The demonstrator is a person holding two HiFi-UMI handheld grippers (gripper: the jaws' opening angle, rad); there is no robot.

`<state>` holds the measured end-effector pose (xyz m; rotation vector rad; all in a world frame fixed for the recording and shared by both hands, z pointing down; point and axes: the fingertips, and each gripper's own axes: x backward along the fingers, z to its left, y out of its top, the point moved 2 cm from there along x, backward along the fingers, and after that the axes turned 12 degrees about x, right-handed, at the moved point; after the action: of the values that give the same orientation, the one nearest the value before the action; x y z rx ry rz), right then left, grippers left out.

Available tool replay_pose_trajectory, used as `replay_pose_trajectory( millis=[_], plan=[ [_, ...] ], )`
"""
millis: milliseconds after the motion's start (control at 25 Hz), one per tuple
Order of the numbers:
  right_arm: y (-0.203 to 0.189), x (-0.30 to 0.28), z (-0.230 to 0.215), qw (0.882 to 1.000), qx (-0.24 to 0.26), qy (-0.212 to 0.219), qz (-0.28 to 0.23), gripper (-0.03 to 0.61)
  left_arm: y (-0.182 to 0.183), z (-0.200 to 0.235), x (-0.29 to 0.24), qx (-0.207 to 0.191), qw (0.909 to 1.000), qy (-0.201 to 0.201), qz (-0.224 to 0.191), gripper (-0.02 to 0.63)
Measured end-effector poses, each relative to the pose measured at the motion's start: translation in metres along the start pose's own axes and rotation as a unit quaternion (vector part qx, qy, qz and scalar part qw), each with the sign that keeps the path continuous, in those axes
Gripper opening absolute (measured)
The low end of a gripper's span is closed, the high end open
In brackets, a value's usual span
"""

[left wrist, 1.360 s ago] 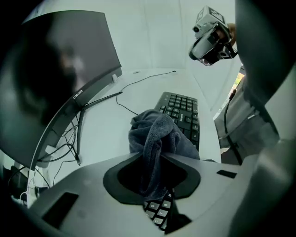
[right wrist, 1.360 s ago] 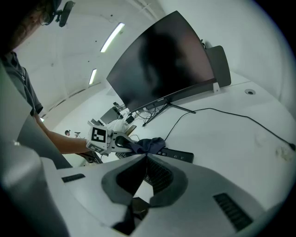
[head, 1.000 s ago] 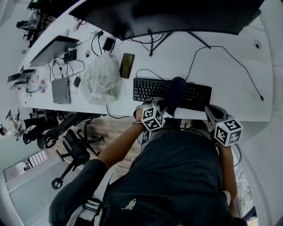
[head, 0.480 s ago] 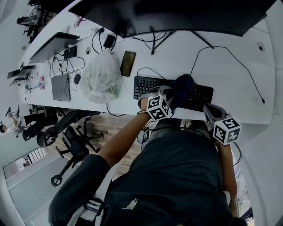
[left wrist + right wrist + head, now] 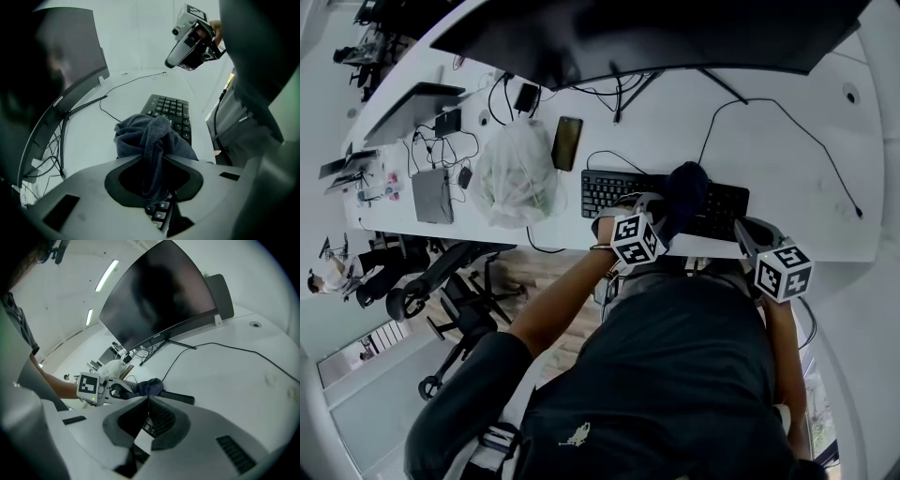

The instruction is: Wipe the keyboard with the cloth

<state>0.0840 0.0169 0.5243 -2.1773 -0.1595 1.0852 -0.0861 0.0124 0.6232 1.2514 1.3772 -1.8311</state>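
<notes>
A black keyboard (image 5: pixel 614 190) lies near the front edge of the white desk (image 5: pixel 787 159). A dark blue cloth (image 5: pixel 684 186) rests bunched on the right-of-middle keys. My left gripper (image 5: pixel 668 212) is shut on that cloth and points steeply down. In the left gripper view the cloth (image 5: pixel 151 136) bulges out between the jaws of the left gripper (image 5: pixel 152 157), with the keyboard (image 5: pixel 174 108) running on beyond it. My right gripper (image 5: pixel 748 234) hovers at the keyboard's right end. In the right gripper view its jaws (image 5: pixel 146 399) meet with nothing between them.
A large curved monitor (image 5: pixel 656 37) stands behind the keyboard, with cables (image 5: pixel 769 108) trailing over the desk. A phone (image 5: pixel 567 142), a clear plastic bag (image 5: pixel 517 173) and a grey laptop (image 5: pixel 431 195) lie to the left. Office chairs (image 5: pixel 450 281) stand below the desk edge.
My left gripper has slid the cloth to the right along the keyboard, most of it in the first half second. The right gripper has stayed put.
</notes>
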Motion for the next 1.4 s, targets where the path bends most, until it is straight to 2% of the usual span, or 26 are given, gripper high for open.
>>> replay_pose_trajectory(
  millis=[200,480,920,1400],
  plan=[
    [0.000,-0.004,-0.003,1.000,0.000,0.002,0.004,0.009,0.014,0.010,0.001,0.007,0.9997,0.013,-0.017,0.081],
    [-0.007,-0.007,-0.001,1.000,-0.004,0.001,0.016,0.009,-0.018,0.003,0.008,0.043,0.9988,0.008,-0.022,0.081],
    [-0.024,-0.023,0.022,0.999,-0.001,0.015,0.038,0.009,-0.059,0.015,0.029,0.065,0.9972,0.033,-0.014,0.081],
    [-0.054,-0.035,0.049,0.998,0.002,0.020,0.052,0.009,-0.073,0.023,0.033,0.091,0.9938,0.052,-0.038,0.081]
  ],
)
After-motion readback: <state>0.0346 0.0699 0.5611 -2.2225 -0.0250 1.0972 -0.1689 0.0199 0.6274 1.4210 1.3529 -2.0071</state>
